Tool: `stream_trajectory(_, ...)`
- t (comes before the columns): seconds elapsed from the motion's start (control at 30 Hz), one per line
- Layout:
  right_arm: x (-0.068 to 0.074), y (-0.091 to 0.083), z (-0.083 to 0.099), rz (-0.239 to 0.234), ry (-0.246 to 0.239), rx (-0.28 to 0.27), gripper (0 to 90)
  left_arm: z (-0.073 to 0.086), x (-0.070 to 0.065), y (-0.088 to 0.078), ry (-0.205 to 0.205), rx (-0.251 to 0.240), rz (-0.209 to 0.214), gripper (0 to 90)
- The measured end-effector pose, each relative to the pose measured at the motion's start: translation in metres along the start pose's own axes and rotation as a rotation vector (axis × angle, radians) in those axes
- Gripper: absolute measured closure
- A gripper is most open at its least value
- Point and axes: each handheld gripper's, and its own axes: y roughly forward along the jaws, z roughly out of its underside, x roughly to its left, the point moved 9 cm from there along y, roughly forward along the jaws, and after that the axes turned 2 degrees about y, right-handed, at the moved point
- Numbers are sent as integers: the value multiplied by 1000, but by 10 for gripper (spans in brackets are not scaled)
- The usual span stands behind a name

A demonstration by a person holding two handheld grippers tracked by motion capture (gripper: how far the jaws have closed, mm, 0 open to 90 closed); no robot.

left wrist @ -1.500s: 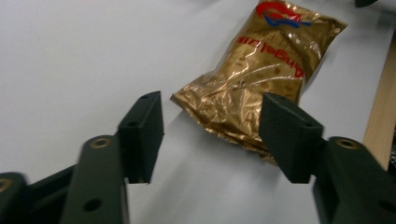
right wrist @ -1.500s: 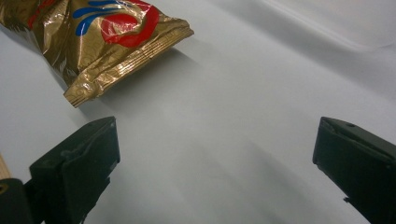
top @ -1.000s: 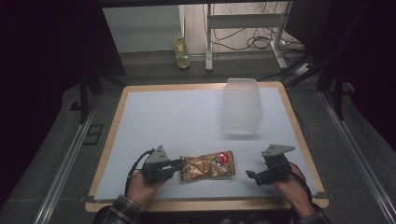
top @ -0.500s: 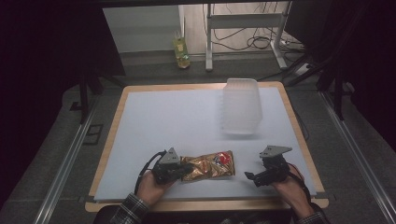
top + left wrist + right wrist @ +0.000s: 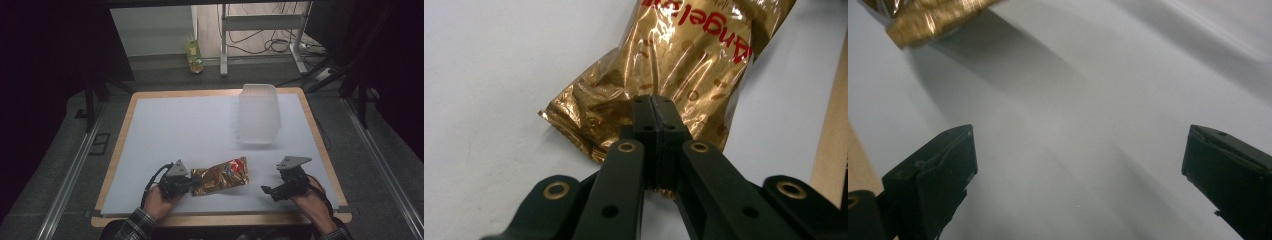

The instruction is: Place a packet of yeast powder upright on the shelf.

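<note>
Change: left gripper (image 5: 187, 184) shifted right onto the bag's end, jaws just closed.
Left grip: clamped on snack bag (image 5: 221, 176) at its crimped edge.
Bag: near table (image 5: 160, 125) edge, between grippers.
Right gripper (image 5: 267, 190): jaws apart, bag well clear.

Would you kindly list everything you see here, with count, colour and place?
snack bag: one, gold with red print, near edge of the table, its end pinched in the left gripper.
plastic container: one, clear, far right part of the table.
table: one, white top with wooden rim.
bottle: one, yellowish, on the floor beyond the table.
left gripper: one, black, jaws closed on the snack bag.
right gripper: one, black, jaws wide apart over bare table, right of the bag.
</note>
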Motion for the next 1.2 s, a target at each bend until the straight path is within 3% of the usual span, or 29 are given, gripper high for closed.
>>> stream_trajectory(0.1, 4, 0, -3, -19, 4, -5, 14, 4, 0, -1, -3, 16, -8, 900)
stream_trajectory(0.13, 6, -1, -4, -29, 8, -8, 13, 13, 2, -1, 15, 57, -25, 900)
stream_trajectory(0.17, 7, 0, -5, -37, 7, -9, 13, 13, 2, -1, -4, 53, -17, 900)
stream_trajectory(0.27, 13, 1, -10, -69, 8, -18, 13, 12, 1, -1, 15, 62, -24, 900)
stream_trajectory(0.37, 16, 2, -14, -88, 11, -18, 13, 12, 2, -1, 1, 57, -11, 900)
stream_trajectory(0.43, 20, 3, -19, -129, 39, -26, 17, 13, 3, -1, -3, 55, -9, 900)
stream_trajectory(0.47, 25, 5, -23, -172, 59, -29, 26, 12, 3, -1, -7, 54, -7, 900)
stream_trajectory(0.5, 25, 5, -23, -172, 59, -29, 26, 12, 3, -1, -7, 54, -7, 900)
stream_trajectory(0.53, 29, 7, -27, -202, 84, -21, 32, 13, 3, -1, -10, 54, -4, 900)
stream_trajectory(0.6, 34, 10, -30, -230, 88, -4, 32, 13, 3, -1, -11, 53, -4, 900)
stream_trajectory(0.83, 44, 21, -41, -253, 84, 22, 32, 13, 2, -1, 8, 59, -18, 900)
stream_trajectory(0.93, 49, 27, -49, -312, 166, 37, 32, 13, 2, -2, 14, 65, -22, 900)
stream_trajectory(1.1, 51, 34, -58, -349, 226, 47, 36, 13, 1, -2, 14, 66, -22, 899)
stream_trajectory(1.13, 52, 39, -64, -371, 272, 45, 75, 13, 1, -2, 14, 65, -21, 900)
stream_trajectory(1.17, 52, 39, -64, -371, 272, 45, 75, 13, 1, -2, 14, 65, -21, 900)
stream_trajectory(1.2, 54, 42, -69, -395, 293, 30, 158, 13, 1, -2, 16, 66, -22, 900)
